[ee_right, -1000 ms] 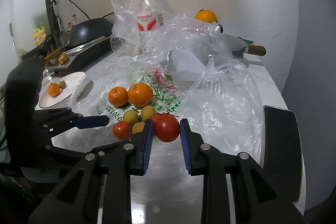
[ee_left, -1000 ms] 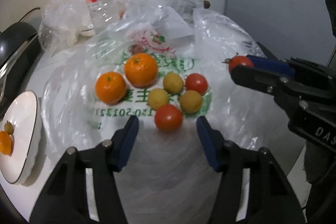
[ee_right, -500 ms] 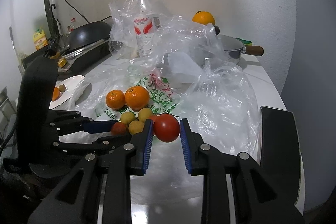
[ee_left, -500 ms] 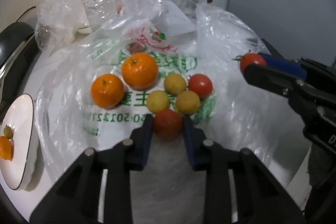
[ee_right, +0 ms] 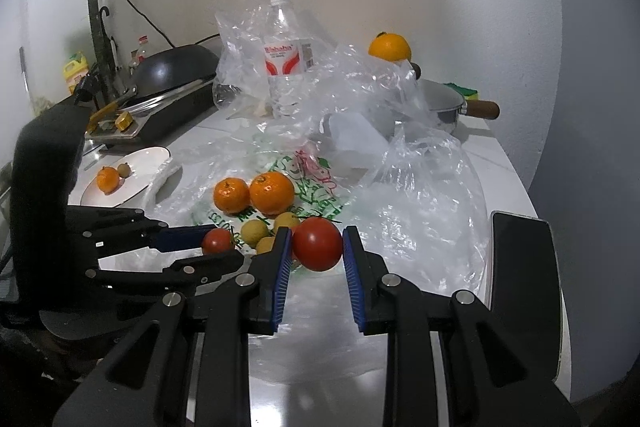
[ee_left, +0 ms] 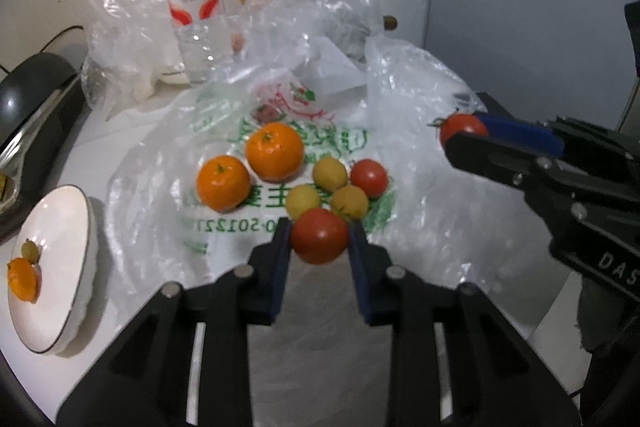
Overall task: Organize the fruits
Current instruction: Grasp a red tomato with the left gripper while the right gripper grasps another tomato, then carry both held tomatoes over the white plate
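Note:
My left gripper [ee_left: 319, 243] is shut on a red tomato [ee_left: 319, 241], held just above the printed plastic bag [ee_left: 216, 223]. On the bag lie two oranges [ee_left: 274, 151], three small yellow fruits [ee_left: 329, 174] and another red tomato [ee_left: 369, 177]. My right gripper [ee_right: 316, 245] is shut on a second red tomato [ee_right: 317, 243] and shows at the right of the left wrist view, right gripper [ee_left: 464, 135]. The left gripper [ee_right: 218, 247] with its tomato [ee_right: 217, 241] appears low left in the right wrist view. A white plate [ee_left: 60, 291] at the left holds an orange [ee_left: 23, 279] and a small fruit [ee_left: 30, 250].
A water bottle [ee_left: 196, 11] and crumpled clear bags [ee_left: 404, 91] stand behind the fruit. A dark pan and stove [ee_right: 168, 75] sit at the left, a pot with a wooden handle [ee_right: 476, 109] at the back right, an orange [ee_right: 389, 47] above it. A dark phone [ee_right: 520, 287] lies at the right edge.
My left gripper moved forward, closed on the nearest red tomato and lifted it slightly. The right gripper kept still with its tomato.

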### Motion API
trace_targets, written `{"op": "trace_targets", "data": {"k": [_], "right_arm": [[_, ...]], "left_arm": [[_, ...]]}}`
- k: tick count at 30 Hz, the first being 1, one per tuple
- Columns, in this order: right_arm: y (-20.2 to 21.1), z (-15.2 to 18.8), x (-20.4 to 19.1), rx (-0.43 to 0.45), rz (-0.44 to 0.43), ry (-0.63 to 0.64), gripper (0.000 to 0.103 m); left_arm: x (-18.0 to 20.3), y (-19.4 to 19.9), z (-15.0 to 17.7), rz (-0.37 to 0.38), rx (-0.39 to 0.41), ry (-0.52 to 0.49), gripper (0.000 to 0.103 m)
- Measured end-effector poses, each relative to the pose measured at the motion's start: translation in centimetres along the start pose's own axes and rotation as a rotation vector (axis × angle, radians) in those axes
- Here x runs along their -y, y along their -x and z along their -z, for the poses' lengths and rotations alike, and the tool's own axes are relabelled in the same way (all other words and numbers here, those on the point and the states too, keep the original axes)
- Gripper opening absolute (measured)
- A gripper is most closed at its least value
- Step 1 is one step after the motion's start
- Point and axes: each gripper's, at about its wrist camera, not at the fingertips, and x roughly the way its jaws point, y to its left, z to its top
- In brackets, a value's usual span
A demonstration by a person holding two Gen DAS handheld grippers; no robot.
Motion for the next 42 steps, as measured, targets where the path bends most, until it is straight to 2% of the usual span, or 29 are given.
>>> {"op": "trace_targets", "data": {"k": [17,25,42], "right_arm": [[1.5,-1.3,-5.2,0.021,-0.019,0.064,0.028],[1.3,-2.4,-8.6,0.027,-0.043,0.109,0.028],[-1.1,-4.4,-16.0,0.012,-0.097,0.189,0.028]], "left_arm": [[-4.2,5.7,1.5,-0.015,0.097,0.07,0.029],[-7.6,8.1,2.7,-0.055,0.143,0.115,0.029],[-15.1,11.1,5.4,-0.138,0.177,0.198,0.029]]}}
